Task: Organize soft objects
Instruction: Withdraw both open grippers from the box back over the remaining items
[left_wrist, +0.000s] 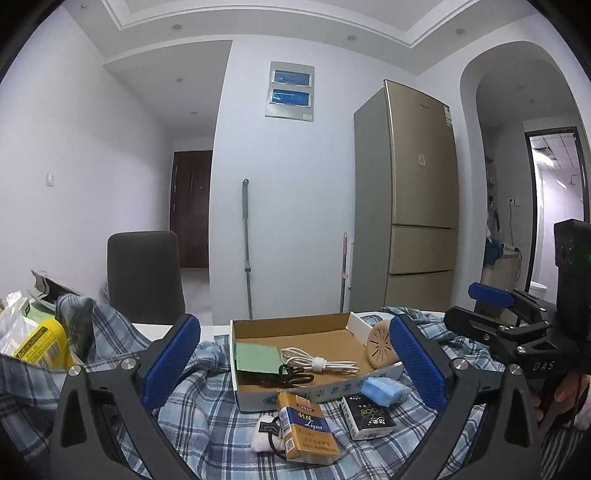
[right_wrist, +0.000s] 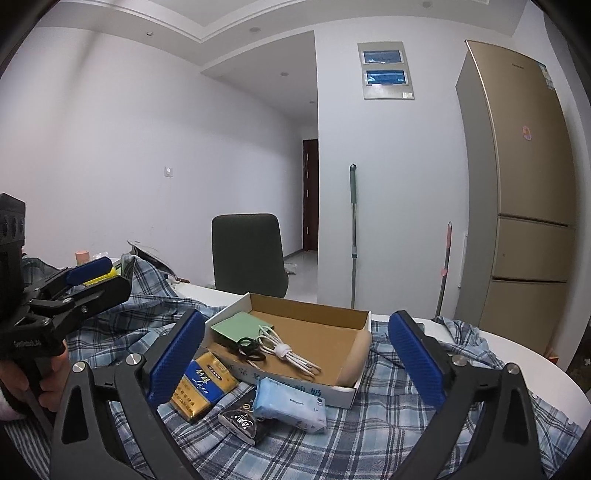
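The left gripper is standing fully open with nothing between its blue pads, and the right gripper is standing wide open and equally empty; both are hovering low over the near part of the worktop. The soft items are lying on a plaid cloth just in front of an open cardboard box: a light blue tissue pack, a black tissue pack, and a small white plush piece with a black hair tie, the last two lying against a yellow-and-blue carton. The tissue packs are likely light and compressible, with slick film wrappers; a grip across the short sides near the middle is probably the most secure, applied with moderate squeeze so the pack is not sliding out. The plush piece is probably very light and yielding, so it may be needing a near-full closure. The cloth is thin, limp and wrinkling; it is best pinched at a raised fold or an edge. The carton is looking rigid by comparison. Inside the box, a white cable, a green card and a dark object beside the card are lying; the dark object is hard to identify. A tan perforated disc at the right wall of the box is partly hidden by a gripper finger. The left edge of the worktop is cluttered and cut off, and the plush piece is not showing in the right wrist view.
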